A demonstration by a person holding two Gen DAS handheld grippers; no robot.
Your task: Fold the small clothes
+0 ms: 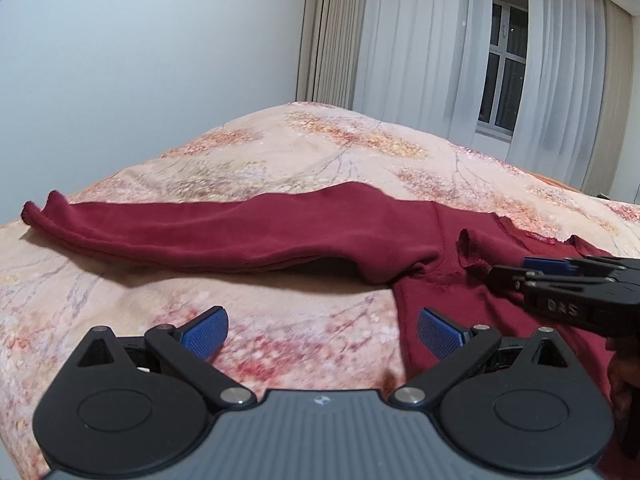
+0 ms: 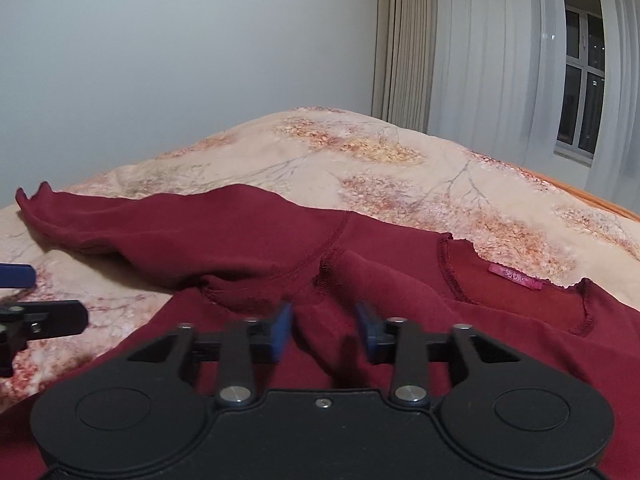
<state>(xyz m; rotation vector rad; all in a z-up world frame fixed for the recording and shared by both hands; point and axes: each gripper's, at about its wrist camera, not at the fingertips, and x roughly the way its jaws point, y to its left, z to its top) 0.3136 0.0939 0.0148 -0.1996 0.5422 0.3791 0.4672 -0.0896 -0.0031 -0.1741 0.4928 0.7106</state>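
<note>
Red shirt point(image 2: 380, 240) lies flat on the bedspread point(image 2: 360, 152), one sleeve point(image 1: 200, 232) out toward 9 o'clock; left gripper point(image 1: 322, 334) gapes wide, right gripper point(image 2: 324, 332) part-open over a fold, holding nothing, so a shallow pinch could bunch it.

A bed point(image 1: 300, 152) covered by a beige floral bedspread point(image 2: 360, 160) fills mid-frame; a dark red long-sleeved top point(image 1: 248, 236) lies flat across it, one sleeve point(image 2: 120, 220) stretching left.
</note>
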